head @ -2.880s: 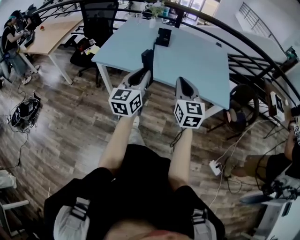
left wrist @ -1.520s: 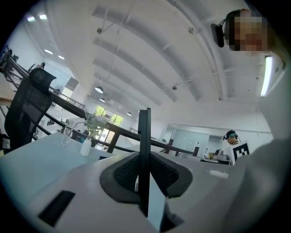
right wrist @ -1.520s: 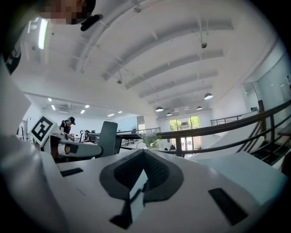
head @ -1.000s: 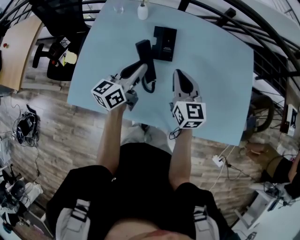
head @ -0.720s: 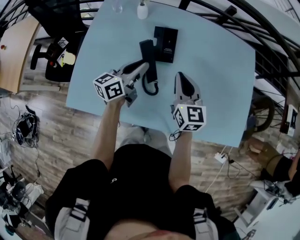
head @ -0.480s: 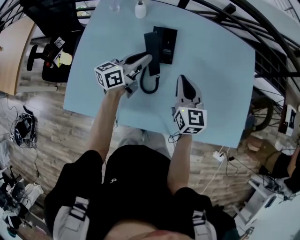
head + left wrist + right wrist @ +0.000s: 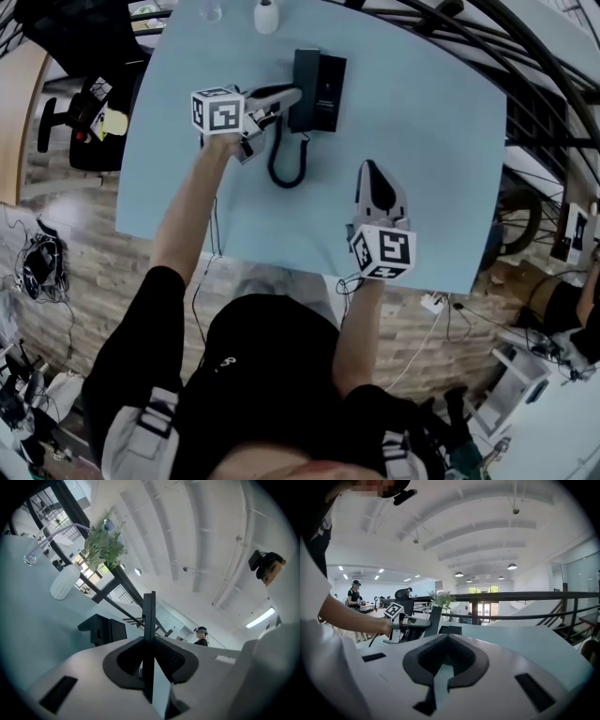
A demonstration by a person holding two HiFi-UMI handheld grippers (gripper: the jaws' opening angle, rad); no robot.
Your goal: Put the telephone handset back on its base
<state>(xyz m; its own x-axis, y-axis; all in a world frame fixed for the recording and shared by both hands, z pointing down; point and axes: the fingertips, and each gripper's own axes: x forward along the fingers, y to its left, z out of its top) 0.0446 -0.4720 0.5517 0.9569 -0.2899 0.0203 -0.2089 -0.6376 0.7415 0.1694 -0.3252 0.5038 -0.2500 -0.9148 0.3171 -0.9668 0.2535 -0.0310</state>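
The black telephone handset (image 7: 306, 66) hangs along the left side of its black base (image 7: 330, 80) at the far middle of the light blue table (image 7: 431, 141); whether they touch I cannot tell. My left gripper (image 7: 292, 94) is shut on the handset from the left. In the left gripper view the handset (image 7: 149, 616) stands edge-on between the jaws, with the base (image 7: 101, 629) behind. A coiled cord (image 7: 281, 164) loops toward me. My right gripper (image 7: 369, 169) hovers shut and empty nearer the front edge. The right gripper view shows the handset (image 7: 434, 618) far left.
A white vase (image 7: 266, 16) with a green plant (image 7: 105, 541) and a glass (image 7: 210, 9) stand at the table's far edge, left of the base. Black railings run behind the table. An office chair (image 7: 84, 122) sits on the wooden floor to the left.
My left gripper has carried the handset away from me and to the right, from beside the base's near-left corner to along its left side. The cord trails after it. The right gripper has barely moved.
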